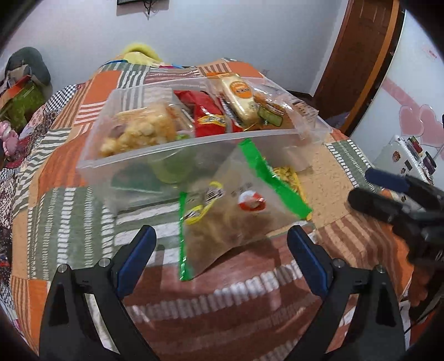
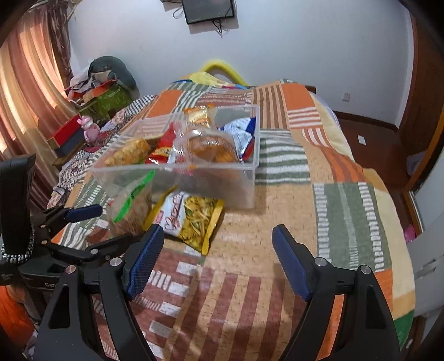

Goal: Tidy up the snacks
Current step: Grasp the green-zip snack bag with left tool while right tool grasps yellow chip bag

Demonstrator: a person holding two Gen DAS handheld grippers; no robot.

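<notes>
Directly ahead of your wide-open, empty left gripper, the green-edged snack bag leans against the clear bin, its long axis running away; your right gripper, also open, sits farther off

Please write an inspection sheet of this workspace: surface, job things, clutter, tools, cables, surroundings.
Surface: patchwork bedspread on a bed.
Job's things: clear bin filled with snack packs; green-edged clear bag and yellow snack pack lie on the bedspread in front of it.
Clutter: pink toy and boxes beside the bed.
Tools: left tool open, the clear bag between its fingers, untouched; right tool open, empty.
Cables: wires hang under the wall screen.
Surroundings: curtain, wooden door.
</notes>
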